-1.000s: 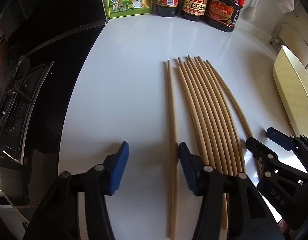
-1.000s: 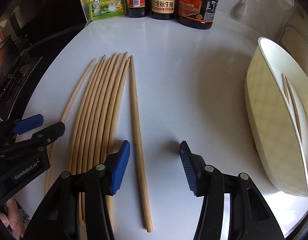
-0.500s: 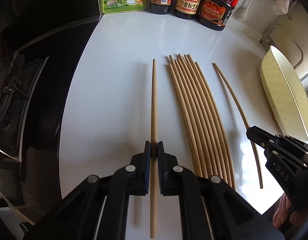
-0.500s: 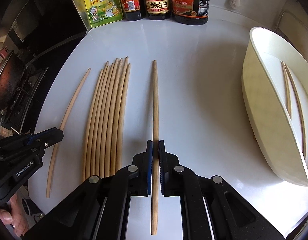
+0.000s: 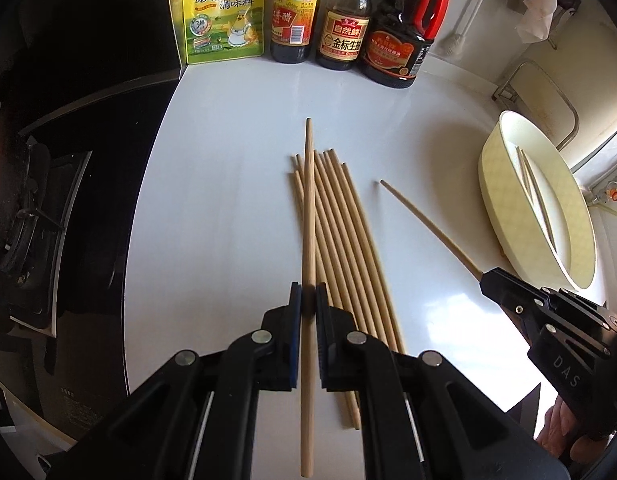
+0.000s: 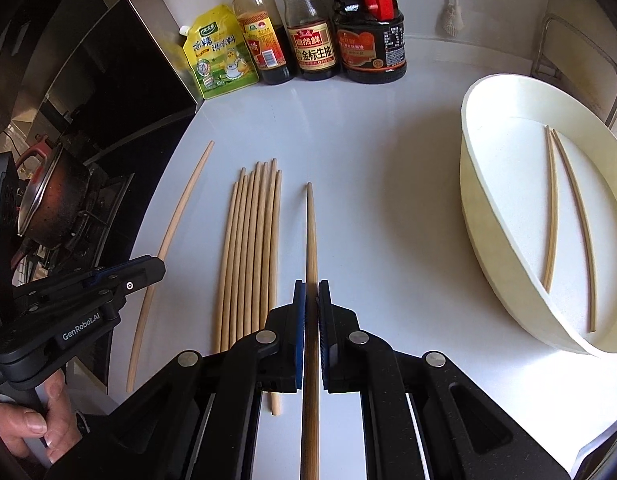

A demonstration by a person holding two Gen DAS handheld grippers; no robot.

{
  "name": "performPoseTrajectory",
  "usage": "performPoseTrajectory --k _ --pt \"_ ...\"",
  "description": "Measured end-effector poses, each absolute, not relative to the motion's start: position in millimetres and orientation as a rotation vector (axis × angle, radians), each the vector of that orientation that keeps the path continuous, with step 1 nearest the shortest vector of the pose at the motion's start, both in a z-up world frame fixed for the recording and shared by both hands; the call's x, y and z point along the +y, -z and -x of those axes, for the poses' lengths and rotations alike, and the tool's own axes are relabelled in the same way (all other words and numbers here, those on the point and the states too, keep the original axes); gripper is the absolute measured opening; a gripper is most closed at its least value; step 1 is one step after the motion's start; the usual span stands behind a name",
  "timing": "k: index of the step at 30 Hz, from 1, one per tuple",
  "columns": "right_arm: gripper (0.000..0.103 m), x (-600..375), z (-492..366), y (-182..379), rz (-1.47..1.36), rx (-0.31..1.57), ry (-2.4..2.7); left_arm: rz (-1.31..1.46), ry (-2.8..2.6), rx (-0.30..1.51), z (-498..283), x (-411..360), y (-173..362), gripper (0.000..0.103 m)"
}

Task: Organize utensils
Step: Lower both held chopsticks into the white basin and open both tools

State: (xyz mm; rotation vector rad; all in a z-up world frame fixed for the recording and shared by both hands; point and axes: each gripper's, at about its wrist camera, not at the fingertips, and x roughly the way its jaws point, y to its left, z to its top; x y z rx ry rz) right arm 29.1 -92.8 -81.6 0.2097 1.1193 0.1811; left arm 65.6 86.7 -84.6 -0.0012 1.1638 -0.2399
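My left gripper (image 5: 308, 300) is shut on one wooden chopstick (image 5: 308, 208) and holds it lifted over the row of several chopsticks (image 5: 340, 248) lying on the white counter. My right gripper (image 6: 311, 300) is shut on another chopstick (image 6: 311, 240), raised to the right of that row (image 6: 248, 248). Each gripper shows in the other's view, the right (image 5: 484, 280) and the left (image 6: 160, 270), each with its chopstick sticking out ahead. The cream oval tray (image 6: 488, 216) at the right holds two chopsticks (image 6: 564, 208).
A yellow seasoning pouch (image 5: 222, 16) and three dark sauce bottles (image 5: 344, 20) stand along the back wall. A black stove with a pot (image 6: 48, 204) lies left of the counter. A wire rack (image 6: 580, 52) stands behind the tray.
Both grippers, shut on their chopsticks since half a second ago, have lifted them off the counter and risen. One second ago both were open beside the row.
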Motion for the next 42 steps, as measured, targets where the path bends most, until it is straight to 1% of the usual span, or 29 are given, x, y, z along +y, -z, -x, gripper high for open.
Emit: performPoseTrajectory --k 8,13,25,33,42 --pt "0.006 -126 -21 37 -0.254 1.023 -0.169 -0.014 0.307 1.097 -73 52 44 0.008" --pt "0.006 -162 -16 15 -0.270 0.959 -0.109 -0.038 0.373 1.060 -80 13 23 0.008" --pt "0.006 -289 -9 13 -0.364 0.932 0.127 -0.123 0.583 1.044 -103 -117 9 0.008" --pt "0.006 -341 -21 33 -0.397 0.947 0.191 -0.188 0.643 1.073 -122 -192 23 0.008" --pt "0.006 -365 -42 66 -0.413 1.003 0.204 -0.220 0.632 1.196 -136 -226 68 0.008"
